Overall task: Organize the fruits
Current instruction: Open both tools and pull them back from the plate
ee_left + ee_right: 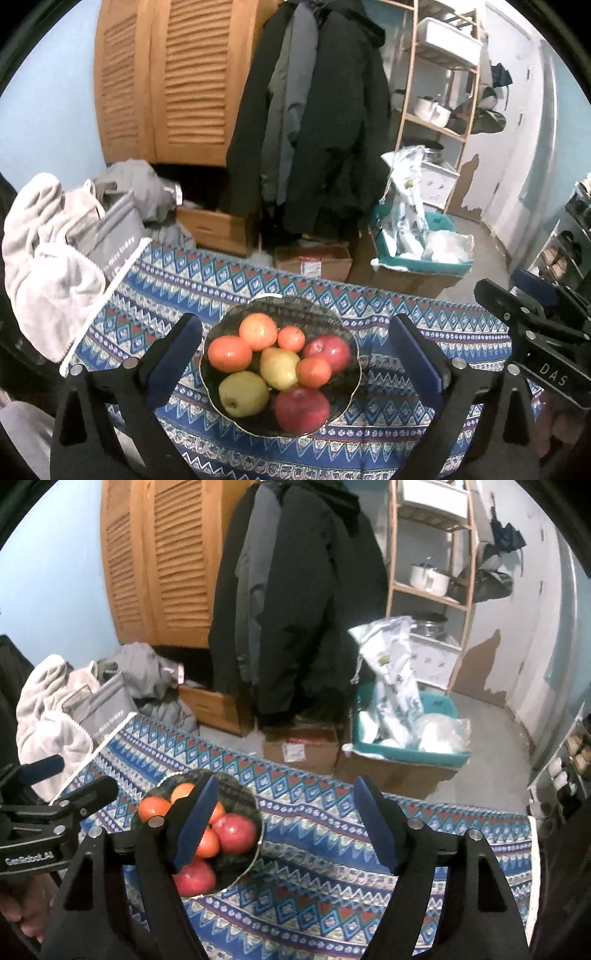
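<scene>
A dark scalloped bowl (pixel 236 317) sits on the patterned cloth and holds two red apples (pixel 302 409), two yellow-green pears (pixel 243 393) and several orange fruits (pixel 229 353). My left gripper (pixel 295 341) hovers above the bowl with its jaws wide apart and nothing touching the pads. In the right wrist view the same bowl (pixel 242 795) lies at the lower left, partly hidden behind the left finger. My right gripper (pixel 286 825) stands open over bare cloth to the right of the bowl, holding nothing. Each gripper shows at the edge of the other's view.
The blue patterned tablecloth (pixel 369 306) covers the table. White and grey clothes (pixel 55 240) are piled at its left edge. Beyond the far edge stand cardboard boxes (pixel 314 260), a teal bin with bags (pixel 417 236), hanging coats (pixel 314 129) and a wooden shelf (pixel 439 92).
</scene>
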Demonstrator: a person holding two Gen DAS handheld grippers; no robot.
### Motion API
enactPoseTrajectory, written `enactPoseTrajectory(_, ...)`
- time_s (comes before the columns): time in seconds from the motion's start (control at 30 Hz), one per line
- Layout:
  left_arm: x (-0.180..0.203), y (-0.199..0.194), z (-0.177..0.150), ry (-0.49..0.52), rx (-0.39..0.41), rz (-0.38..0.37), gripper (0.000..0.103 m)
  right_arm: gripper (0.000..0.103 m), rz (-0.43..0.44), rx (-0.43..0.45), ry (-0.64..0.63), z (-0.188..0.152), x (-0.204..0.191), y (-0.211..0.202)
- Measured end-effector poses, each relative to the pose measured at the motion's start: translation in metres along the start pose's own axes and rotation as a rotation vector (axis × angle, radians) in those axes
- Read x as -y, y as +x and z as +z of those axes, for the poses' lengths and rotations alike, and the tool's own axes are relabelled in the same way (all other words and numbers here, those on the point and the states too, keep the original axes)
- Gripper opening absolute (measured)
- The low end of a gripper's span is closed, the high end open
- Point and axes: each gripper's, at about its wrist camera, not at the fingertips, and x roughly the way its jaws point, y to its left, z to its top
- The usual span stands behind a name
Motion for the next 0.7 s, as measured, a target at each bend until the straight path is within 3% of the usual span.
enactPoseTrajectory(0.5,0.020,-0.032,0.011,0.030,0.095,-0.022,0.102,0.080,-0.074,0.087,0.043,-0.007,0.034,-0.046)
enactPoseTrajectory(0.7,0.033,-0.036,0.010,0.077,0.118,-0.045,0.102,0.080,-0.088,0.082,0.079,-0.012,0.050,-0.049)
